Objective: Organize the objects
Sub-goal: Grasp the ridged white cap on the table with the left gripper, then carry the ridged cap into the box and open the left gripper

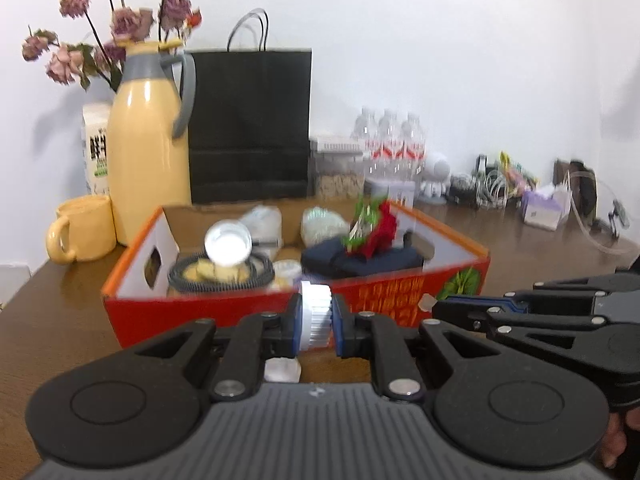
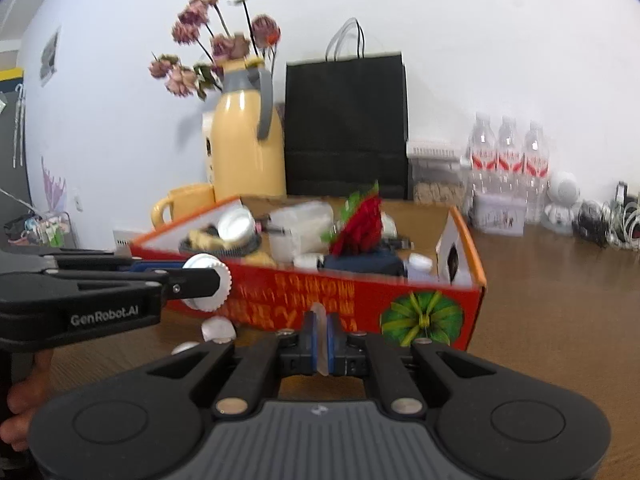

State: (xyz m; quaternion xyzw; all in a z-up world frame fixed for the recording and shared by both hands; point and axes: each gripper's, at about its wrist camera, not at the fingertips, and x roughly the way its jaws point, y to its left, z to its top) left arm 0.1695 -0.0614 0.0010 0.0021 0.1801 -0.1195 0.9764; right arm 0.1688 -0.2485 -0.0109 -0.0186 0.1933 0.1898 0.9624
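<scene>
While the red cardboard box [image 1: 248, 312] is sitting on the brown table [image 1: 60, 312], it is holding a crowded mix: a round dark mesh basket [image 1: 220, 276] with yellowish pieces inside, a white bottle [image 1: 228, 242] lying with its base toward the camera, crumpled clear plastic bags [image 1: 324, 222], a folded dark blue cloth [image 1: 360, 262] and a red and green packet [image 1: 374, 228] standing on that cloth. Behind the box a yellow jug [image 1: 150, 140] is serving as a vase for dried pink flowers [image 1: 120, 20], with a yellow mug [image 1: 82, 228] just beside it, a black paper bag [image 1: 250, 124] at the wall and clear water bottles [image 1: 388, 140] to the bag's side.

In front of the box, the left gripper [image 1: 316, 322] is clenching a white ribbed cap [image 1: 316, 316] edge-on between its blue pads, raised off the table close to the box's front wall. The right gripper [image 2: 321, 346] is pinching a small translucent piece [image 2: 321, 332], also just in front of the box.

The right wrist view is showing the cap's round flat face, two more pale round pieces [image 2: 218, 328] lying on the table before the box, the green print on the box's corner and fingers [image 2: 24, 412] wrapped around the left handle. The left wrist view is showing the mesh basket's contents more plainly, a milk carton [image 1: 96, 148] behind the jug, and cables and a tissue pack [image 1: 546, 208] farther along the wall from the box.
</scene>
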